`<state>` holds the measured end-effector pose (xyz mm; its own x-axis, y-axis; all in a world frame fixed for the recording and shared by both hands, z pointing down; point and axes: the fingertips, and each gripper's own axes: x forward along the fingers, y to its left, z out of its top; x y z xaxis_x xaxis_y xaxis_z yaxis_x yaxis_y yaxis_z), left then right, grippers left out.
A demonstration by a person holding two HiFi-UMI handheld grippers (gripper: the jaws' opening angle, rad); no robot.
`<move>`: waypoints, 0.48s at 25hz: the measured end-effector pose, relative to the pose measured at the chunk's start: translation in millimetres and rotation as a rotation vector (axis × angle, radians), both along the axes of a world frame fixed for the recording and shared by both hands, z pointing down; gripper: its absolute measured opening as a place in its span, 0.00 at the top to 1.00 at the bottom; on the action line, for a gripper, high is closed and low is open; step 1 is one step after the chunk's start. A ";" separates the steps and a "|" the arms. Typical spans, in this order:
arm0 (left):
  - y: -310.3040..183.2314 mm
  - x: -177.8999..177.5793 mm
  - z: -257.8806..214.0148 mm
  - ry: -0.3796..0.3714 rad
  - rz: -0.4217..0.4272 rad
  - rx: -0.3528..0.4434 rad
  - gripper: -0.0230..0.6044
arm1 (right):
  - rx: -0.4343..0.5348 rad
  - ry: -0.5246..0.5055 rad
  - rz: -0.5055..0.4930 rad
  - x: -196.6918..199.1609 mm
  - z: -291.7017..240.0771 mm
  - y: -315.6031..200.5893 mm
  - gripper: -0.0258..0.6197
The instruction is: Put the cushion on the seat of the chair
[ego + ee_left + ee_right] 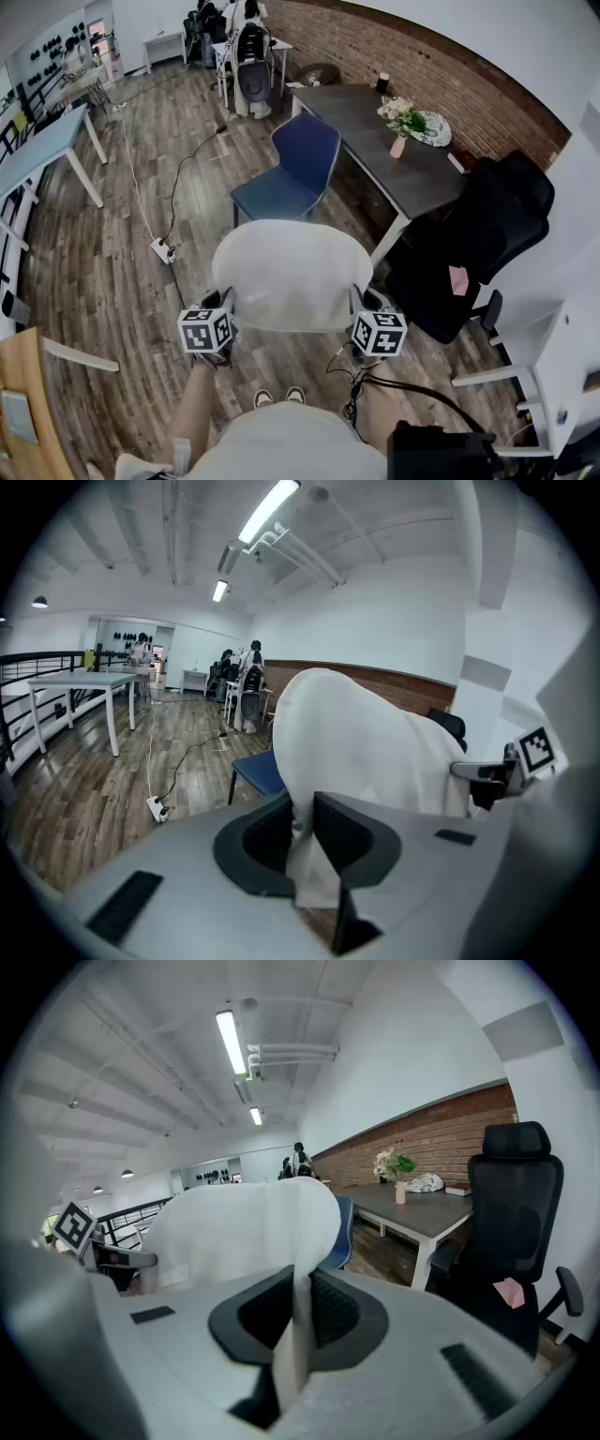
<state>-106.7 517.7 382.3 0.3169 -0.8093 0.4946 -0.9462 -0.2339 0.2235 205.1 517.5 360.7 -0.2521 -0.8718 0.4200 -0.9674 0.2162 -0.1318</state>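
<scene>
I hold the one white cushion [292,275] up in the air in front of me, a corner in each of my two tongs. The left tongs [302,829] are closed narrow on its left edge, with the cloth pinched between the pads. The right tongs [300,1305] are closed just as narrow on its right edge, a thin fold standing up between them. The cushion's long axis runs from side to side, from one pair of tongs to the other, and it hangs well above the floor [122,281].

The blue chair [298,157] stands straight ahead, beyond the cushion's far edge and lower down. Its seat [270,195] faces me, bare, with the back on the far side. The seat lies a touch towards my left, so I judge my left hand slightly the nearer, though both must go forward and down together. Nothing stands between the cushion and the seat.

Near me I count two chairs: the blue one and a black office chair [487,234] on my right, beside the grey worktop [375,127]. One vase [398,145] of flowers stands on the worktop.
</scene>
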 end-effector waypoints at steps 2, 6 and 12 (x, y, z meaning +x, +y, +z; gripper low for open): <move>2.0 -2.7 0.1 0.001 -0.003 -0.002 0.88 | -0.001 0.002 -0.001 -2.6 -0.2 1.5 0.91; 3.6 -5.3 -0.8 0.004 -0.003 -0.003 0.88 | -0.005 0.005 0.000 -5.4 -2.2 3.5 0.91; 11.7 -25.6 2.0 0.008 -0.014 -0.012 0.88 | -0.015 -0.024 -0.025 -24.0 -0.8 10.7 0.89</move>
<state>-132.3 529.4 384.3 0.3098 -0.8078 0.5016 -0.9475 -0.2180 0.2341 181.1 528.2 359.9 -0.2844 -0.8586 0.4265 -0.9581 0.2385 -0.1587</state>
